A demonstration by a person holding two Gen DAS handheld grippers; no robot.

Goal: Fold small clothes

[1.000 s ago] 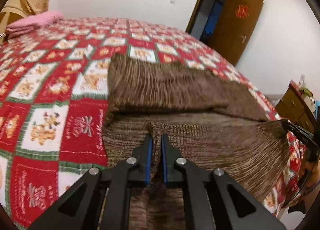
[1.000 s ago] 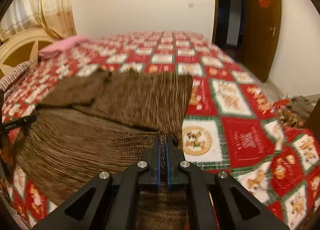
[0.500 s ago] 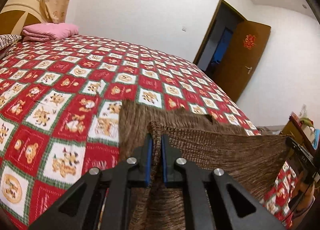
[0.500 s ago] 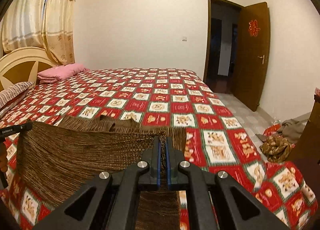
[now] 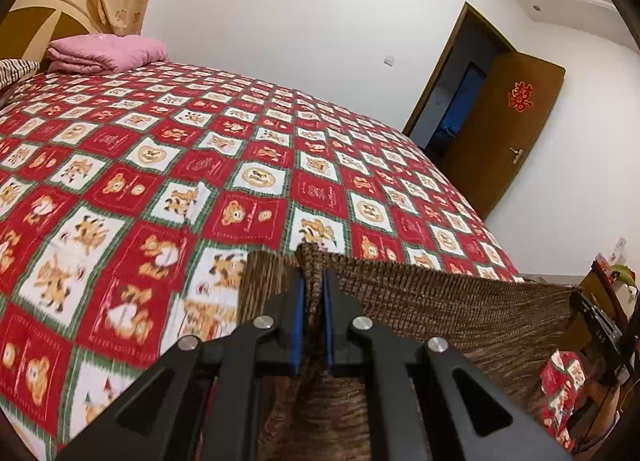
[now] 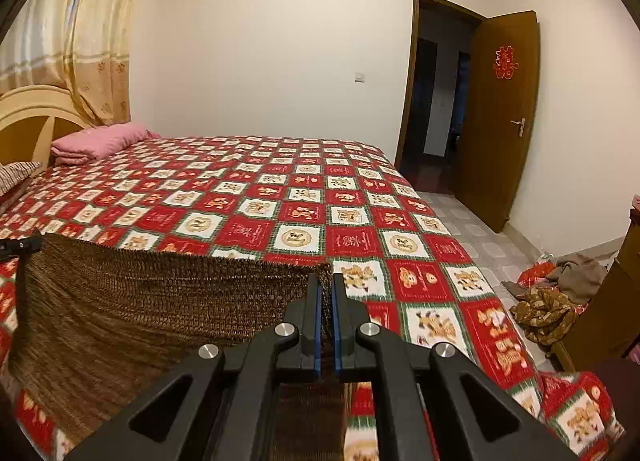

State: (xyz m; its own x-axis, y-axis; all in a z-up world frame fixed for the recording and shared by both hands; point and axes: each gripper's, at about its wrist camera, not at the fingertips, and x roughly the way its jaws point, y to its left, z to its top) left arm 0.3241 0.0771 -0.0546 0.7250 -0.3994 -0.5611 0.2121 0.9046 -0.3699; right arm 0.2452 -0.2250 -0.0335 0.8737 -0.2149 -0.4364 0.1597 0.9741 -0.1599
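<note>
From your left wrist: the left gripper point(image 5: 313, 281) has its jaws clamped tight on a bunched corner of the brown knitted garment point(image 5: 440, 305), whose top edge stretches rightward above the red patchwork bedspread point(image 5: 200, 165) — a pink folded blanket point(image 5: 106, 55) lies by the headboard.

From your right wrist: the right gripper point(image 6: 326, 285) pinches the garment's other top corner, jaws all but closed, the cloth hanging taut leftward over the near part of the bed — the door point(image 6: 496, 117) stands open.
</note>
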